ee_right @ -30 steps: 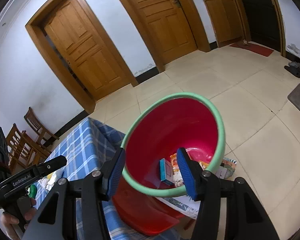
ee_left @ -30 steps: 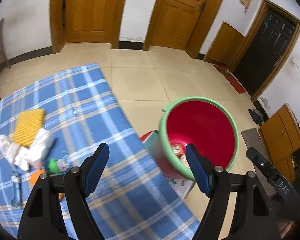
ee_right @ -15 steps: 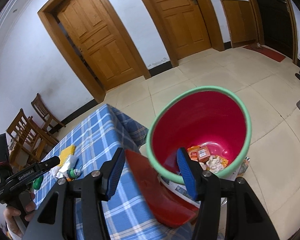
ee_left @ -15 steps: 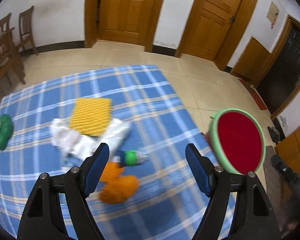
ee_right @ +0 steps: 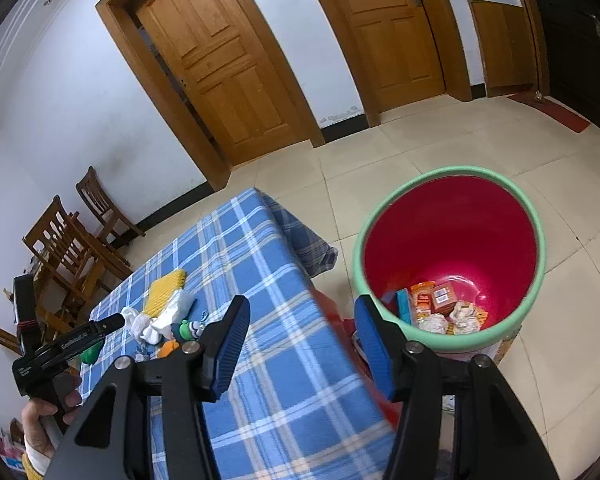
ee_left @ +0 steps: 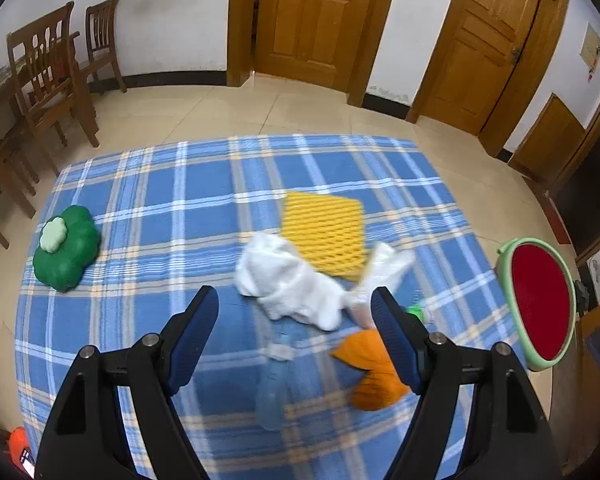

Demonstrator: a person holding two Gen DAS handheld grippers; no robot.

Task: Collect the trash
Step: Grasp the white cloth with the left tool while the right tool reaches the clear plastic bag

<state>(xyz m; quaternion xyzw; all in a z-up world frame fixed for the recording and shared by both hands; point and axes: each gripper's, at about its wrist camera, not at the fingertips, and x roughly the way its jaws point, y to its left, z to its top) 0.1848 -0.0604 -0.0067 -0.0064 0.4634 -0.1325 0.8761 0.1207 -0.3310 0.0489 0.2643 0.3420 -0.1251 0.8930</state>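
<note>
While tilted down over trash (ee_left: 292,284), left gripper (ee_left: 296,344), empty jaws apart.

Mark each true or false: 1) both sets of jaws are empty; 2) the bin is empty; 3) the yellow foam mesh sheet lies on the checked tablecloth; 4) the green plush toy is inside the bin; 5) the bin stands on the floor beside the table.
1) True. The left gripper and right gripper are open with nothing between the jaws.
2) False. The red bin already holds packets and crumpled paper.
3) True. The yellow foam mesh sheet lies on the checked tablecloth.
4) False. The green plush toy sits on the tablecloth.
5) True.
</note>
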